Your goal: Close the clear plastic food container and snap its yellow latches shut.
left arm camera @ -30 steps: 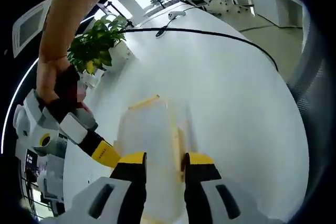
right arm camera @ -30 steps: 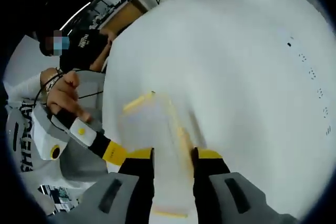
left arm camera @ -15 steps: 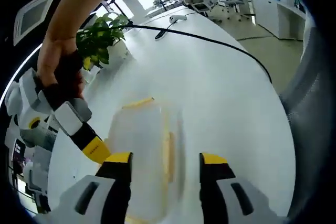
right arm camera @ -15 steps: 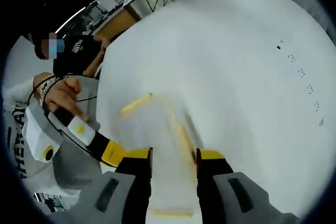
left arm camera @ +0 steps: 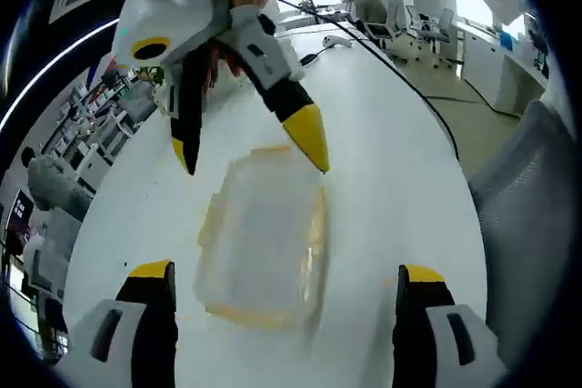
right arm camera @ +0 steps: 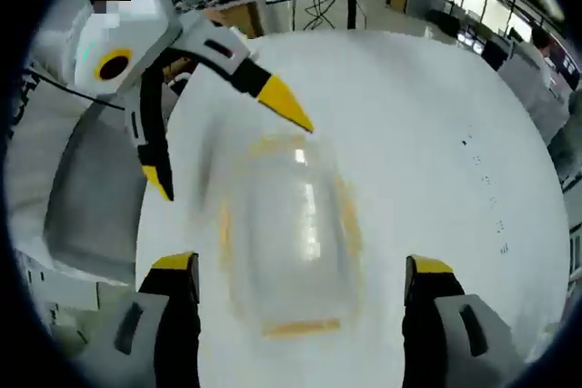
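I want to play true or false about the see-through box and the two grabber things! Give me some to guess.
1. The clear container sits on a white table. True.
2. The left hand-held gripper is squeezing the container. False: its jaws stand wide open, one on each side of the container.
3. The right hand-held gripper is open too. True.
4. The container has red trim. False: the trim along its edges is yellow.
5. A black cable lies across the table. True.
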A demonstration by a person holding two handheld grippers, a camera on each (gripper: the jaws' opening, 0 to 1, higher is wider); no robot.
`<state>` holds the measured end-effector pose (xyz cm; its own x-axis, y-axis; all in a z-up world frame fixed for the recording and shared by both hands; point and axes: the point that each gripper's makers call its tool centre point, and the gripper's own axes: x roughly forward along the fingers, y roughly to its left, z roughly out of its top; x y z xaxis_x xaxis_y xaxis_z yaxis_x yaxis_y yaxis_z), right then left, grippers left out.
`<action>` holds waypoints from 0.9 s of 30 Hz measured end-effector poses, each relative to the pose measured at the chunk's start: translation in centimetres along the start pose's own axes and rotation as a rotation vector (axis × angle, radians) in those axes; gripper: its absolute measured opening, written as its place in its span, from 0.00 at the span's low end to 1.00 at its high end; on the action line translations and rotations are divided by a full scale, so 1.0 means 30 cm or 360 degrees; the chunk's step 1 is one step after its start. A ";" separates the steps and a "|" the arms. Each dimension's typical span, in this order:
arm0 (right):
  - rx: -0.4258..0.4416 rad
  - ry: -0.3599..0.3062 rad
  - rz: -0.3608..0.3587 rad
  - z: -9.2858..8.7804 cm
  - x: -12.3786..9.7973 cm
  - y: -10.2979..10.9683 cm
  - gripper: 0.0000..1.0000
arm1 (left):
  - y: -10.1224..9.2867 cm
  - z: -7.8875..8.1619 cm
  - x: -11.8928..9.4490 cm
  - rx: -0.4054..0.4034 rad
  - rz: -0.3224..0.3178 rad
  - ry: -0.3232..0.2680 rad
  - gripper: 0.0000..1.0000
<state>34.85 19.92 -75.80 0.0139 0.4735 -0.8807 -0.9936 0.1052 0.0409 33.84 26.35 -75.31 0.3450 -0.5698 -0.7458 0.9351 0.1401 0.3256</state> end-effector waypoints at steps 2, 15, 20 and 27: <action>-0.0029 0.0031 0.0005 -0.028 0.003 0.007 0.93 | 0.030 -0.002 0.005 0.0030 -0.0004 0.0014 0.99; 0.0092 0.0046 0.0010 -0.109 0.046 -0.038 0.90 | 0.054 -0.139 0.127 0.0078 -0.0214 0.0332 0.91; 0.0116 0.0087 0.0067 -0.134 0.069 -0.019 0.87 | 0.046 -0.135 0.139 0.0026 -0.0255 0.0309 0.83; 0.0116 0.0112 0.0047 -0.154 0.081 -0.036 0.80 | 0.031 -0.128 0.146 0.0080 -0.0288 0.0309 0.78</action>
<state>35.46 16.91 -80.18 -0.0258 0.4150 -0.9094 -0.9827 0.1566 0.0993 36.53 27.08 -80.50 0.1860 -0.4150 -0.8906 0.9795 0.0065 0.2015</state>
